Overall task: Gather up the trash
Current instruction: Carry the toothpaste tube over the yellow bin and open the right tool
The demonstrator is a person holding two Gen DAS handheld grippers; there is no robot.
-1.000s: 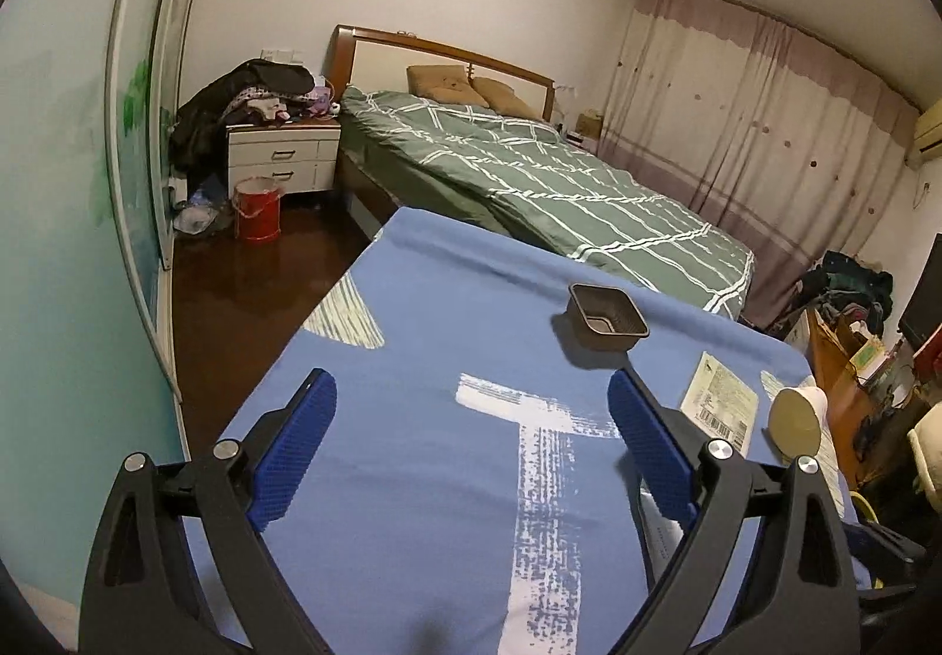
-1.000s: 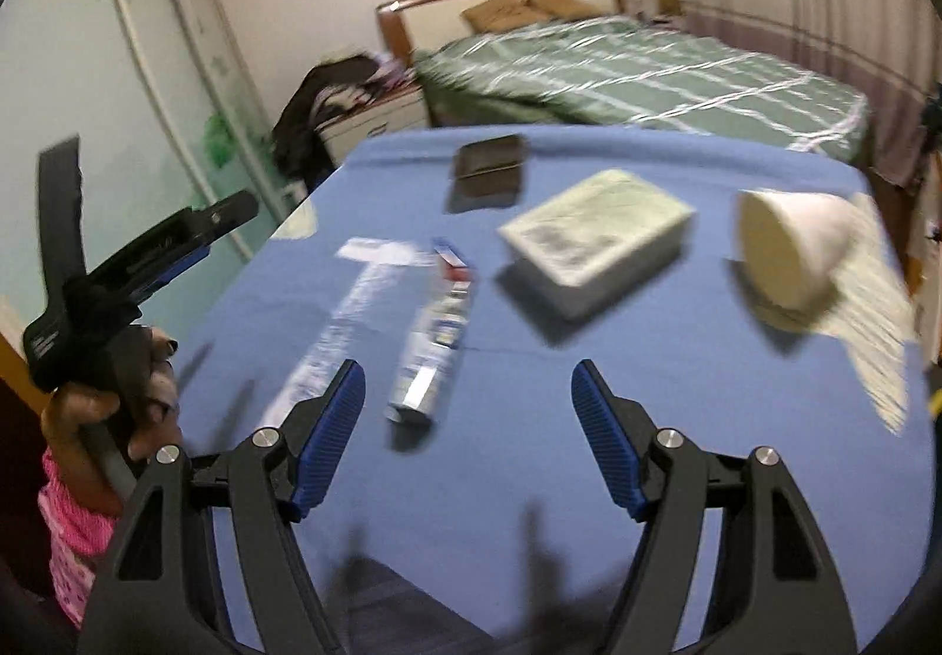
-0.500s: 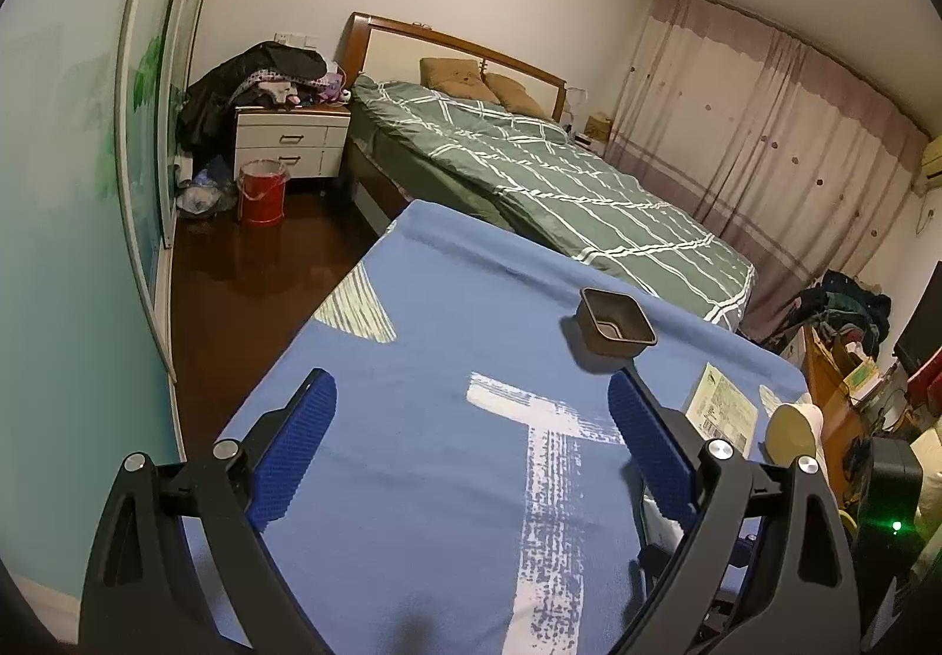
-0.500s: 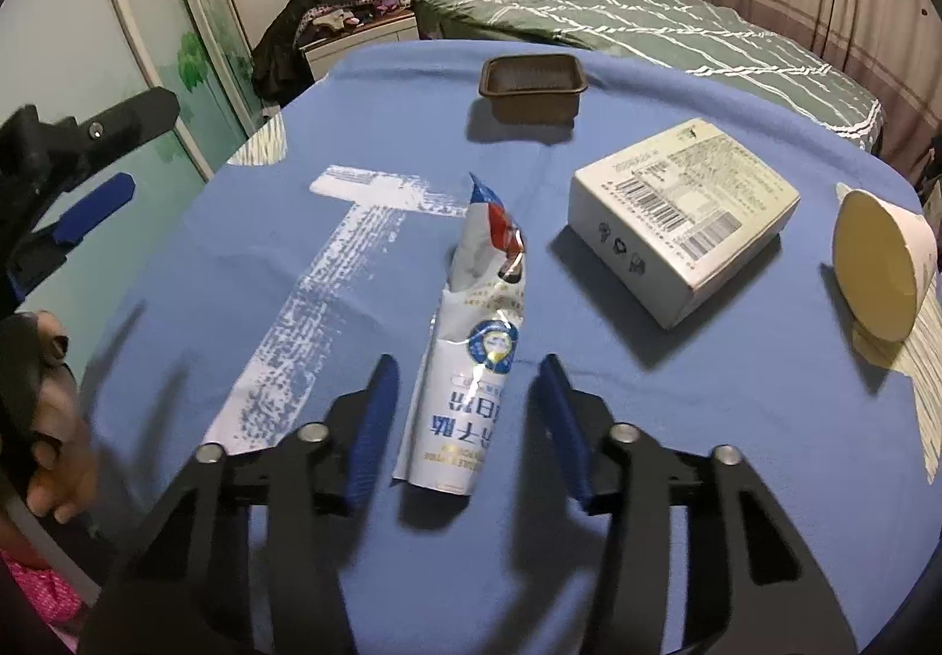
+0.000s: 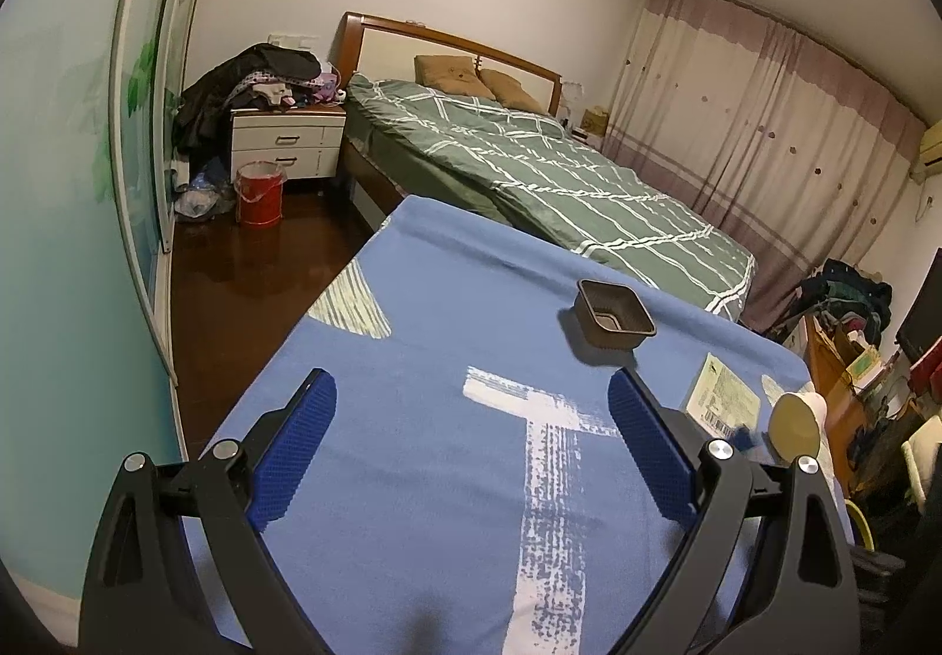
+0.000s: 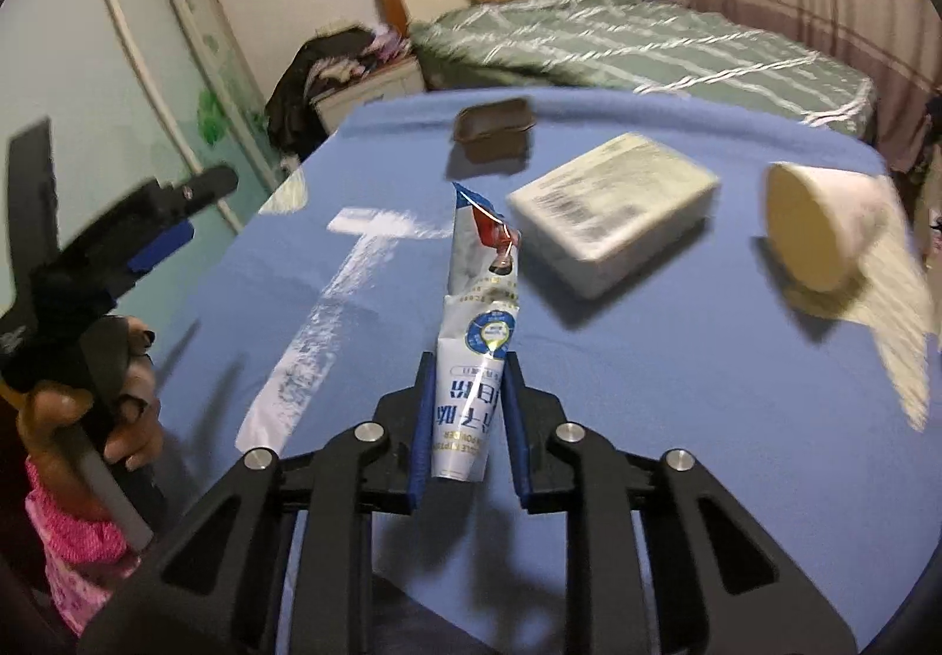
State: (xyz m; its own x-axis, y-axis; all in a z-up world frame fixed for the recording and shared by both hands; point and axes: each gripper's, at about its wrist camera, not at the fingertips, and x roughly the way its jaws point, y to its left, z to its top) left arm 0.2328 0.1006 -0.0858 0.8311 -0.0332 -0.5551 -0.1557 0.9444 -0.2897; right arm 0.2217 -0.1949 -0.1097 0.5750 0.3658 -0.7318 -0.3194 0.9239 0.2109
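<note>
My right gripper point(image 6: 468, 361) is shut on the near end of a crumpled white and blue packet point(image 6: 480, 296) and holds it over the blue tablecloth point(image 6: 647, 390). Beyond it lie a brown plastic tray point(image 6: 494, 130), a white box point(image 6: 612, 205) and a tipped paper cup point(image 6: 824, 225). My left gripper point(image 5: 471, 402) is open and empty above the cloth's left side; it also shows at the left of the right wrist view point(image 6: 135, 237). The tray point(image 5: 615, 312), box point(image 5: 721, 399) and cup point(image 5: 795, 422) show in the left wrist view.
A green bed point(image 5: 530, 172) stands behind the table. A red bin point(image 5: 259, 193) sits on the dark floor by a white nightstand point(image 5: 285, 146) piled with clothes. Curtains point(image 5: 765, 125) hang at the right, with clutter point(image 5: 848, 313) below them.
My right gripper moved in around the packet, closed on its near end and lifted it off the cloth. My left gripper stayed open, its view shifting only slightly.
</note>
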